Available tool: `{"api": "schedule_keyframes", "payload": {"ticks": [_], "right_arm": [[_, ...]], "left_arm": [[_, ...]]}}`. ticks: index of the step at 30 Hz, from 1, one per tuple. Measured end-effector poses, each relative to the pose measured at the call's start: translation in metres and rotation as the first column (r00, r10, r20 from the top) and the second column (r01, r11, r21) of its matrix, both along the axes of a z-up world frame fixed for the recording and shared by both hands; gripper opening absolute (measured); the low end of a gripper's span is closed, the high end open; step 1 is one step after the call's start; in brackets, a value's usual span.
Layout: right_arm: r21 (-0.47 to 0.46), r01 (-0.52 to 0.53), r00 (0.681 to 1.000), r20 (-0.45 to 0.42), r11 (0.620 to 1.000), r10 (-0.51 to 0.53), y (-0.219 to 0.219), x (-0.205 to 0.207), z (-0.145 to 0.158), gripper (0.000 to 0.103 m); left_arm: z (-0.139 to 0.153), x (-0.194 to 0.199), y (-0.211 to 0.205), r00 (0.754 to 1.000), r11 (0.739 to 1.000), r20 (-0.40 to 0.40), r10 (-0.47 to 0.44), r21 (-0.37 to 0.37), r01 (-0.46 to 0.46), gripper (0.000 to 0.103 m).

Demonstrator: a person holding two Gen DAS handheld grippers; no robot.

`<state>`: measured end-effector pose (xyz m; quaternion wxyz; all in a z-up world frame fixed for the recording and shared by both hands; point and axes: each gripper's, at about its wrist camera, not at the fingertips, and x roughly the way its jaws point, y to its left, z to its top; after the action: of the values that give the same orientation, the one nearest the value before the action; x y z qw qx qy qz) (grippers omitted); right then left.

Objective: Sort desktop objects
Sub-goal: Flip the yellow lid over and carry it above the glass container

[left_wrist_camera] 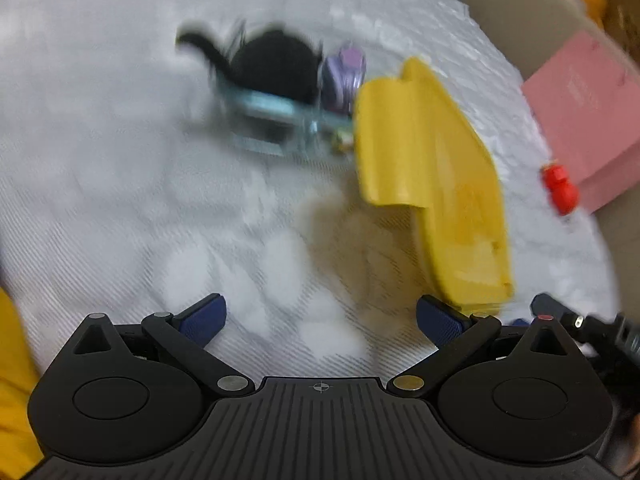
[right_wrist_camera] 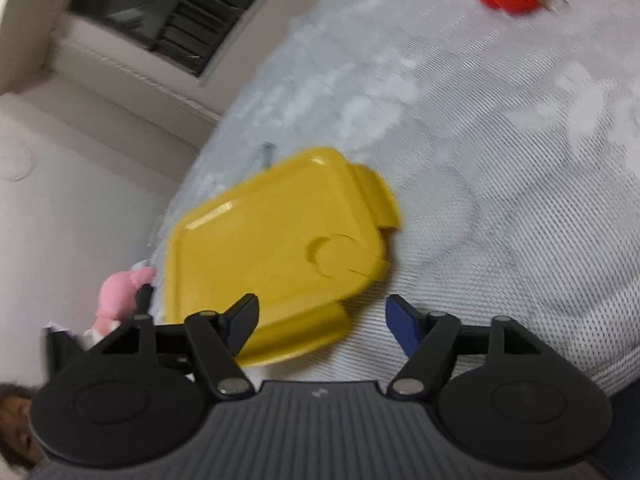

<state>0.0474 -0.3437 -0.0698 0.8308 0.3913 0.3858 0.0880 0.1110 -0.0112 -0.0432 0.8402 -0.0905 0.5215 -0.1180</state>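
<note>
**Operator:** Where does the yellow lid lie, and what do both tools have hold of?

**Manual:** The lid rests tilted on the white tabletop cover, just right of a clear organiser that carries a black object. A red item lies well apart to the right, near a pink box. The left gripper has its jaws spread wide over bare cloth and grips nothing. The right gripper is likewise spread wide and empty, its left pad just over the lid's near rim.

**Operator:** How will the lid handle?

**Manual:** Judge it light, stiff and glossy, so expect slip. You should take it across a raised rim or the end tab, not the flat face. Frames are blurred; finer detail cannot be told.
</note>
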Motion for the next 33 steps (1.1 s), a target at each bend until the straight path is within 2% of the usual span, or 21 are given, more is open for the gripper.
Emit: {"api": "schedule_keyframes", "payload": {"ticks": [1,3,6,7,8,9,10,12,14,16,19,21,23,26,28,29,33], "right_arm": [[0.024,0.01,1.0,-0.019,1.0,-0.01,-0.001,-0.001,-0.007,0.069],[0.063,0.035,0.998,-0.045,0.997,-0.033,-0.002,0.001,-0.018,0.069],[0.101,0.084,0.996,-0.051,0.991,-0.079,-0.001,0.012,-0.029,0.066],[0.103,0.085,0.996,-0.048,0.991,-0.081,0.001,0.016,-0.029,0.063],[0.101,0.08,0.996,-0.046,0.992,-0.075,0.002,0.02,-0.03,0.047],[0.1,0.073,0.996,-0.049,0.992,-0.068,0.003,0.024,-0.03,0.037],[0.122,0.071,0.997,-0.039,0.99,-0.066,0.002,0.024,-0.03,0.035],[0.161,0.061,0.998,-0.007,0.985,-0.061,-0.003,0.02,-0.026,0.024],[0.167,0.041,0.998,0.034,0.985,-0.047,-0.007,0.012,-0.015,0.023],[0.105,0.023,0.999,0.044,0.994,-0.028,-0.006,0.002,-0.002,0.023],[0.024,-0.043,0.999,0.015,0.999,0.043,-0.002,-0.011,0.006,0.027],[-0.037,-0.094,0.996,-0.011,0.995,0.093,-0.001,-0.021,0.007,0.041],[-0.137,-0.073,0.997,0.004,0.988,0.074,-0.001,-0.03,0.013,0.047],[-0.284,-0.012,0.997,0.068,0.959,0.033,-0.006,-0.036,0.028,0.047],[-0.346,0.016,0.995,0.102,0.938,0.021,-0.007,-0.028,0.031,0.055],[-0.374,0.014,0.994,0.107,0.927,0.028,-0.009,-0.022,0.03,0.061],[-0.388,-0.018,0.994,0.091,0.921,0.058,-0.015,-0.002,0.017,0.063]], "left_arm": [[0.004,-0.003,-0.006,0.999,0.999,0.034,-0.014,0.052,0.013,0.103],[0.009,-0.008,-0.013,0.996,0.994,0.067,-0.058,0.096,0.051,0.103],[0.015,-0.014,-0.017,0.99,0.992,0.085,-0.112,0.065,0.107,0.103],[0.017,-0.015,-0.017,0.989,0.992,0.089,-0.12,0.047,0.116,0.103],[0.019,-0.016,-0.018,0.987,0.991,0.093,-0.127,0.04,0.124,0.103],[0.021,-0.018,-0.019,0.986,0.99,0.102,-0.135,0.048,0.131,0.103],[0.022,-0.02,-0.021,0.983,0.989,0.111,-0.143,0.057,0.138,0.103],[0.02,-0.02,-0.027,0.98,0.985,0.123,-0.155,0.094,0.144,0.103],[0.017,-0.017,-0.029,0.98,0.984,0.114,-0.165,0.093,0.154,0.103],[0.012,-0.011,-0.027,0.984,0.987,0.089,-0.157,0.052,0.152,0.103],[0.004,-0.002,-0.025,0.989,0.991,0.06,-0.135,0.002,0.136,0.103],[0.0,0.002,-0.027,0.99,0.991,0.051,-0.13,-0.005,0.131,0.103],[-0.002,0.002,-0.032,0.989,0.99,0.043,-0.141,-0.007,0.141,0.103],[-0.002,-0.001,-0.038,0.985,0.986,0.056,-0.166,0.015,0.165,0.103],[-0.002,-0.006,-0.041,0.982,0.985,0.071,-0.173,0.034,0.171,0.103],[-0.002,-0.008,-0.042,0.982,0.984,0.072,-0.175,0.039,0.172,0.103],[-0.001,-0.019,-0.049,0.976,0.98,0.091,-0.199,0.043,0.196,0.103]]}}
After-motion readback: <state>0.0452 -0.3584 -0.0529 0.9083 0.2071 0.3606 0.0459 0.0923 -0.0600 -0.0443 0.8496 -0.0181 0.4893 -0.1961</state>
